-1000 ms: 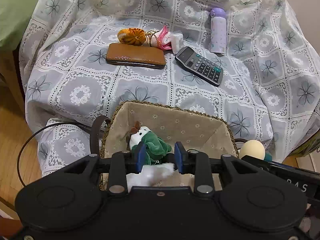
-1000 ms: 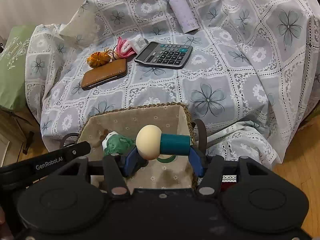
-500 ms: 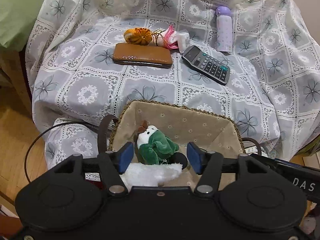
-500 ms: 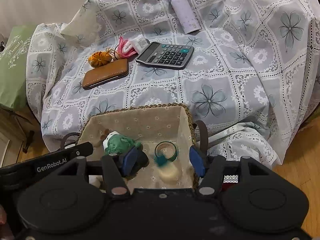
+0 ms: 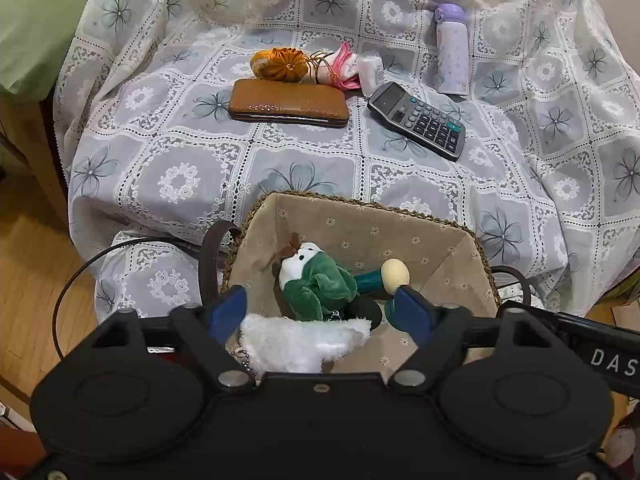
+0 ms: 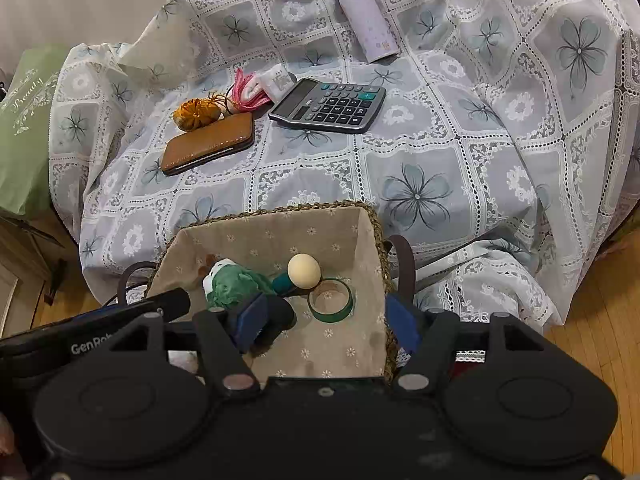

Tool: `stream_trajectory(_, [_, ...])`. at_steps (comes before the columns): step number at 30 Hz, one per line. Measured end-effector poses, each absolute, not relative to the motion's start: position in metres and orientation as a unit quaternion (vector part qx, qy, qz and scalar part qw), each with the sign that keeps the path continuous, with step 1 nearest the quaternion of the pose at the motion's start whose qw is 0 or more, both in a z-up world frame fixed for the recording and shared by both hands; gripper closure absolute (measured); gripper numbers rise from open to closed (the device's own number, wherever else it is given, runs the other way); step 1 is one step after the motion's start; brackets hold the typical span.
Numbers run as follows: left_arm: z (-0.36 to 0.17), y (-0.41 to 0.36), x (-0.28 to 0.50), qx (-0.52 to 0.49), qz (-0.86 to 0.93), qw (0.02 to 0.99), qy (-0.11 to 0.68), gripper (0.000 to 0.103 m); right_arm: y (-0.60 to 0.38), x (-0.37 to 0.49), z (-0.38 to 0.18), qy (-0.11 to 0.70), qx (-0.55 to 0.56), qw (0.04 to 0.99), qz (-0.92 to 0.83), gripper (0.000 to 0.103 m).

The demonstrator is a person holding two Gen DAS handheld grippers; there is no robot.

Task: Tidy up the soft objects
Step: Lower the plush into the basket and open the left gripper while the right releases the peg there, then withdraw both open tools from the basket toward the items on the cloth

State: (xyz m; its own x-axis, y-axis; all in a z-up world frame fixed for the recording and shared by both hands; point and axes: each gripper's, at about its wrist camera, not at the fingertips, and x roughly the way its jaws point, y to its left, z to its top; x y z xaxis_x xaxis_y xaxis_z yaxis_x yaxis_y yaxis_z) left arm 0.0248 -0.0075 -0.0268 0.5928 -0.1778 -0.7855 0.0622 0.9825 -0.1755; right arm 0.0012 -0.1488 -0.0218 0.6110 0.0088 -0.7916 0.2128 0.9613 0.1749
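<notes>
Grippers — left gripper (image 5: pixel 320 312) and right gripper (image 6: pixel 326 320) — are opening over the basket (image 6: pixel 264 220), holding nothing; green plush toy (image 5: pixel 320 284) lies inside.

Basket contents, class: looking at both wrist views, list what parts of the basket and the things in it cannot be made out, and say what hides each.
- Basket near wall: both views, hidden behind the gripper bodies.
- White fluffy item: left wrist view, lower part cut off by the left gripper; shape unclear.
- Green plush toy: right wrist view, partly behind the left gripper's finger.
- Teal handle of the cream-headed toy: mostly hidden by the plush.
</notes>
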Motion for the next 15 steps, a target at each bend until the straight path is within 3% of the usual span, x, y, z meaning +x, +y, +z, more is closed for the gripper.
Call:
stream_trajectory(4, [-0.027, -0.008, 0.025, -0.059, -0.069, 0.890, 0.447, 0.024, -0.149, 0.002, -0.025, 0.442, 0.126, 0.886, -0.058, 0.035])
stream_trajectory(7, [-0.029, -0.008, 0.027, -0.053, -0.065, 0.887, 0.454, 0.012, -0.148, 0.005, -0.029, 0.449, 0.121, 0.883, -0.059, 0.034])
stream_trajectory(15, [-0.039, -0.007, 0.038, -0.030, -0.053, 0.873, 0.483, 0.008, -0.147, 0.021, -0.043, 0.480, 0.094, 0.870, -0.063, 0.025])
